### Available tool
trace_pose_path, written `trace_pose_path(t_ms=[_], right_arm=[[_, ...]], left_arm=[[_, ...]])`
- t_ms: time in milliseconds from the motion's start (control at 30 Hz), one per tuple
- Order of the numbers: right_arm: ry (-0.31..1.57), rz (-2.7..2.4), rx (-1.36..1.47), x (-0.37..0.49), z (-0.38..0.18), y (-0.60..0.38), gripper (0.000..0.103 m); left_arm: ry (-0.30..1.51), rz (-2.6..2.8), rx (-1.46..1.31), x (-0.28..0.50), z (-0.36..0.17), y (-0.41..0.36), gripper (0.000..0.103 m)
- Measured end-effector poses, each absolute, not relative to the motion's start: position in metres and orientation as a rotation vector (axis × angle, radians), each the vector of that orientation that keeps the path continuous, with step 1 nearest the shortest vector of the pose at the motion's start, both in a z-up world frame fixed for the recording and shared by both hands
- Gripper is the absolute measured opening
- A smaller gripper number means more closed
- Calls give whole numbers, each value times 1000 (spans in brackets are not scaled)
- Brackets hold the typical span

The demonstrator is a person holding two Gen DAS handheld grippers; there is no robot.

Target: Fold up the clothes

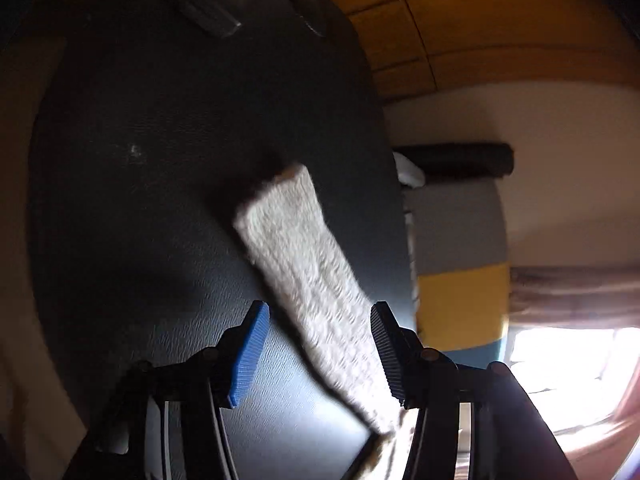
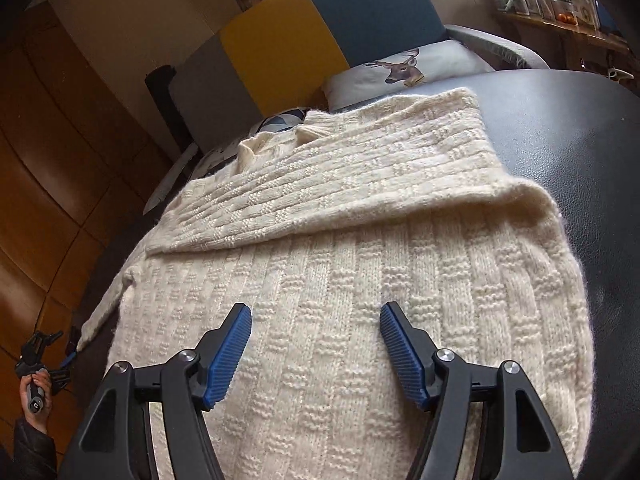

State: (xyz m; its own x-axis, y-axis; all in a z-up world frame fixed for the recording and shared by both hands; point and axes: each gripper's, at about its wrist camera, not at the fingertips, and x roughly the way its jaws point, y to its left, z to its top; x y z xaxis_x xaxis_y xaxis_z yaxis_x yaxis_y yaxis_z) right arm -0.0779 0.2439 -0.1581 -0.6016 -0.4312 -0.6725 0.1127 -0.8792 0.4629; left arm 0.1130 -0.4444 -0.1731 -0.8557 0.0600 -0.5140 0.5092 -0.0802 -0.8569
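A: Which step is in hand?

B: A sleeve fold, as far as can be judged. A cream knitted sweater [image 2: 340,300] is spread on the dark table [image 2: 560,140], filling the middle and lower part of the right wrist view. One sleeve [image 2: 320,176] is already laid across the chest, from the upper right of the frame down to the middle left. The other sleeve [image 1: 316,280] is seen in the left wrist view — a blurred strip running from the middle of the frame to the lower right, its cuff toward the middle.

A: And the tools?

B: The left tool [image 1: 316,354] is spread wide with that sleeve passing between its fingers; nothing is gripped. The right tool [image 2: 316,354] is likewise released, held over the sweater's body.

A: Which way is the sweater pointed?

B: The collar [image 2: 280,140] is turned toward the upper left, near the sofa [image 2: 280,40]; the long axis runs from there to the bottom of the frame.

A: What is called for next?

B: Probably that the loose sleeve be clamped and carried across the chest — though the blur leaves this unsettled.
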Motion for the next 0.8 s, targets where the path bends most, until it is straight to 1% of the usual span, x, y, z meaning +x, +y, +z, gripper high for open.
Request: trace_pose_path(t_ms=[100,167,267,333,367,467,500,567,600,633,700,733,800], right_arm=[[-543,-2516,1199,-78,-158,243,69],[-531,-2527,1203,-78,-158,241,69],[-518,-2544,1206,-77,-158,238,69],[-518,-2549,1205,-77,-158,238,69],[-522,-2549,1203,-77,-159,238,69],[-557,-2540,1191,-77,-160,241,69],[-570,-2536,1186,-77,-160,242,69],[-597,-2527,1177,-77,-161,245,69],[-610,-2523,1173,-76,-161,246,69],[-619,-2520,1170,-76,-161,247,69],[-633,-2515,1164,-76,-162,248,69],[-637,-2513,1163,-76,-162,248,69],[-647,-2507,1159,-76,-162,249,69]], left_arm=[[1972,-1921,581,106,-190,-448,56],[1983,-1903,559,99,-192,-449,57],[1981,-1880,516,89,-189,-450,74],[1974,-1874,504,79,-185,-448,90],[1960,-1870,515,74,-183,-449,92],[1952,-1855,503,63,-182,-449,92],[1964,-1850,499,59,-184,-449,91],[2004,-1820,529,49,-191,-447,80],[2018,-1806,549,44,-195,-446,70],[2009,-1795,585,38,-197,-445,54],[1992,-1785,625,31,-199,-444,43],[1984,-1784,636,29,-200,-444,39],[1968,-1780,656,25,-202,-442,37]])
